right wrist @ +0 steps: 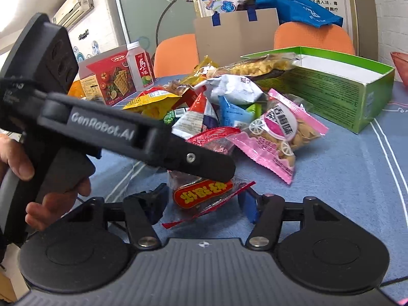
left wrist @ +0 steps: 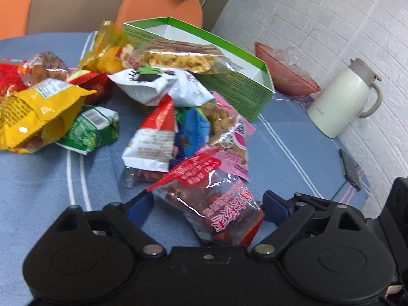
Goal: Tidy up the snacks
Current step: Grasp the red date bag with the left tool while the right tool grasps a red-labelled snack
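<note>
Left tool (left wrist: 207,204) and right tool (right wrist: 204,199), jaws spread wide, both bracket clear red-labelled date packet (left wrist: 216,199), neither pinching; open green cardboard box (left wrist: 237,89) waits beyond pile.

The left tongs (left wrist: 207,204) point forward and down, their blue-padded fingers (left wrist: 141,202) spread wide apart. The right tongs (right wrist: 204,199) are likewise parted, level and low, fingers (right wrist: 251,204) well apart. In the right wrist view the left tongs' black body crosses in front from the left, angled downward, with a bare hand (right wrist: 33,178) wrapped around its grip, thumb on top.
</note>
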`<state>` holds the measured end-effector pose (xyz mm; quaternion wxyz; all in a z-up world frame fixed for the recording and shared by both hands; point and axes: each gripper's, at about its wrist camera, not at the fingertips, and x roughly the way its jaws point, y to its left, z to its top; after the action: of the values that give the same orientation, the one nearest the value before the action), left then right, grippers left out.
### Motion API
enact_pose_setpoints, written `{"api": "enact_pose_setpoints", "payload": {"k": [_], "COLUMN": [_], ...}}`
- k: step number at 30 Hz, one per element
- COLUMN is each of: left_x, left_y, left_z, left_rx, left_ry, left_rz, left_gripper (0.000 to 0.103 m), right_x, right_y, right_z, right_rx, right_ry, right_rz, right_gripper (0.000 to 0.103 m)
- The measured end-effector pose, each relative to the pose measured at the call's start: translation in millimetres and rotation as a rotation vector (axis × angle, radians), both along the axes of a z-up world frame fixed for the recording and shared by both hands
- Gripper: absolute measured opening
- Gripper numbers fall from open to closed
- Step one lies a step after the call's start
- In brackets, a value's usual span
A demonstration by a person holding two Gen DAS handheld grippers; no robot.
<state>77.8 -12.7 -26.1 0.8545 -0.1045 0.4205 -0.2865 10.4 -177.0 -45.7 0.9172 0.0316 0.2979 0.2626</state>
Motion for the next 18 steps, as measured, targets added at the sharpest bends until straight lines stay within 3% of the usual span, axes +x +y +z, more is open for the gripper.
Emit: {"api": "enact_pose_setpoints", "payload": {"k": [6,7,10,14,18], "left_x": [-1,-1,-10,-17,2], "left_y": [-5,-6,-12,-26,-50], "left_z": [-2,-2,13,46,78], "left_rx": [-0.047,-0.057,-0.07,-0.074,-0.093], "left_ry": [0.023,0.026,-0.024,-0.129,-0.228], "left_rz": [-0.005,0.003,0.006,-0.028,-0.066], "left_gripper": [0.086,0.085,0.08,0.079,0.079], "right_x": [-4,-2,-6,-17,-7], "right_y": [-13,-13,-15,-25,-44], "right_z": [-1,-1,5,30,57], "right_rx": [0.013,0.019,0.026,0.007,0.026], "right_ry": [-0.003,-0.005,-0.024,-0.129,-0.232], "right_rz": [-0.024,-0.024,-0.015,-0.016,-0.073], "right_gripper": [0.096,0.075,0.06,0.059,0.059]}}
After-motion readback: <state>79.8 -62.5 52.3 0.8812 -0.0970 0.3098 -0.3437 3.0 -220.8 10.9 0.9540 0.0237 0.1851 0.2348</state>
